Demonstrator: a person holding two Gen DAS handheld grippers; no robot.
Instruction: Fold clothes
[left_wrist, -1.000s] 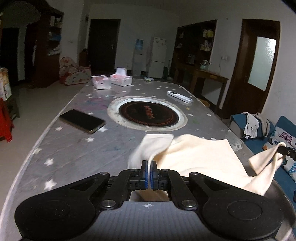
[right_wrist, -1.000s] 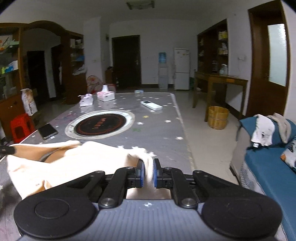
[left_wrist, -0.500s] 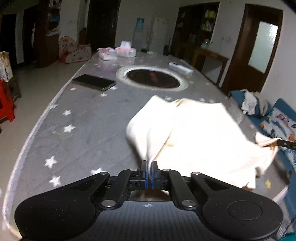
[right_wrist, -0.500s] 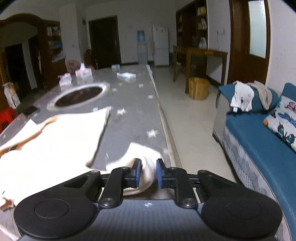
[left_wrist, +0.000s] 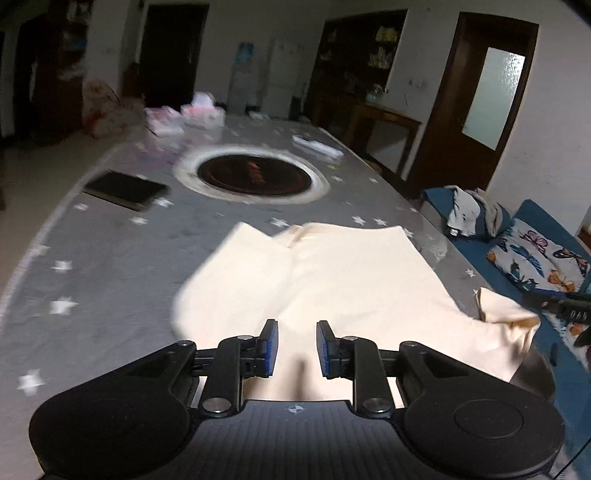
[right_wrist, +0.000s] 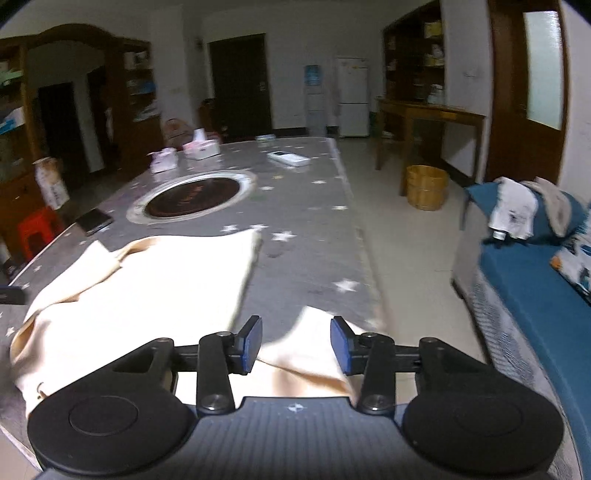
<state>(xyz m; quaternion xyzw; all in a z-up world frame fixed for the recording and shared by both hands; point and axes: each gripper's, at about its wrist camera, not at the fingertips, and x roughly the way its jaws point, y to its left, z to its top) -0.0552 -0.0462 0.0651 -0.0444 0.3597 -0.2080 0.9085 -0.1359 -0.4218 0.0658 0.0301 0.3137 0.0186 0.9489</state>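
- We see the cream garment (left_wrist: 332, 280) spread flat on the star-patterned grey table (left_wrist: 110, 266), near its front edge, short of the round inset hotplate (left_wrist: 255, 177).
- Left gripper (left_wrist: 294, 347): jaws apart, gripping nothing; the cloth lies below and between them.
- Right gripper (right_wrist: 295, 343): jaws wide apart; a sleeve corner (right_wrist: 306, 343) lies in the gap by the table's right edge.
- Both grippers sit low and point down the table.

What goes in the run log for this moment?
left gripper: open | right gripper: open | shirt: flat on table, one corner at right edge | step: regrasp
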